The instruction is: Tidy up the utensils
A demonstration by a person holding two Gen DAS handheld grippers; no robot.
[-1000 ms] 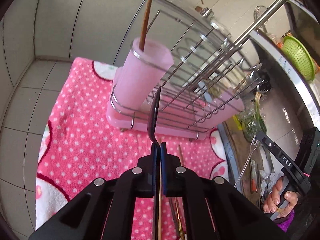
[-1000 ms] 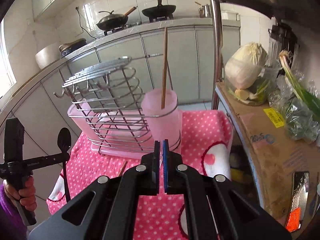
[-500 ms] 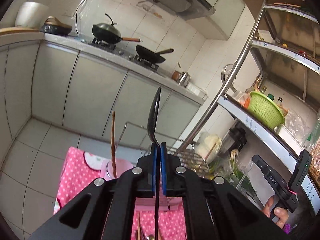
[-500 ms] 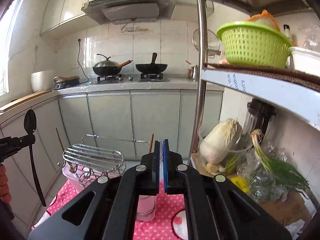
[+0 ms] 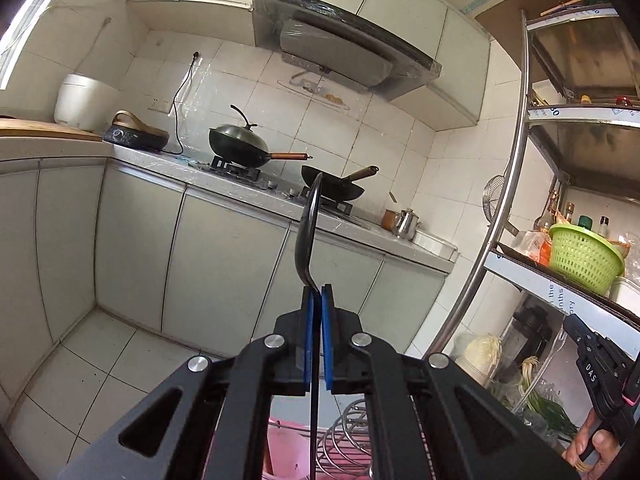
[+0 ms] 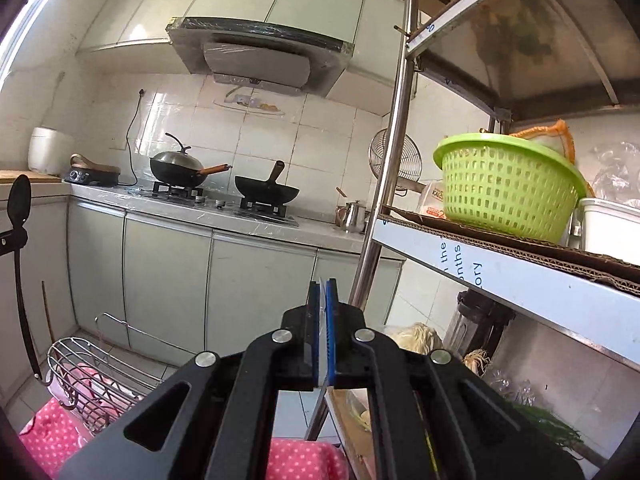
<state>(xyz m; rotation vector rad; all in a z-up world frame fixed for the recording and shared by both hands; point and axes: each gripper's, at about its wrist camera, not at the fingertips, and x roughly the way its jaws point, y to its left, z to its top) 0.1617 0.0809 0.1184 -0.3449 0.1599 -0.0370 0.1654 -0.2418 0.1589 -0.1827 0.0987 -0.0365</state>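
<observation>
The left gripper (image 5: 316, 292) is clamping a black spoon (image 5: 307, 232) by its neck, bowl up, handle hanging toward the wire rack (image 6: 92, 376) (the rack is sitting low, below both grippers). The right gripper (image 6: 323, 292) is pinched shut on nothing. To do this well, I judge the spoon should be turned handle-down over the rack's holder, then released only once it is seated.

Black grippers (image 5: 316, 292), blue pads (image 5: 307, 336)
</observation>
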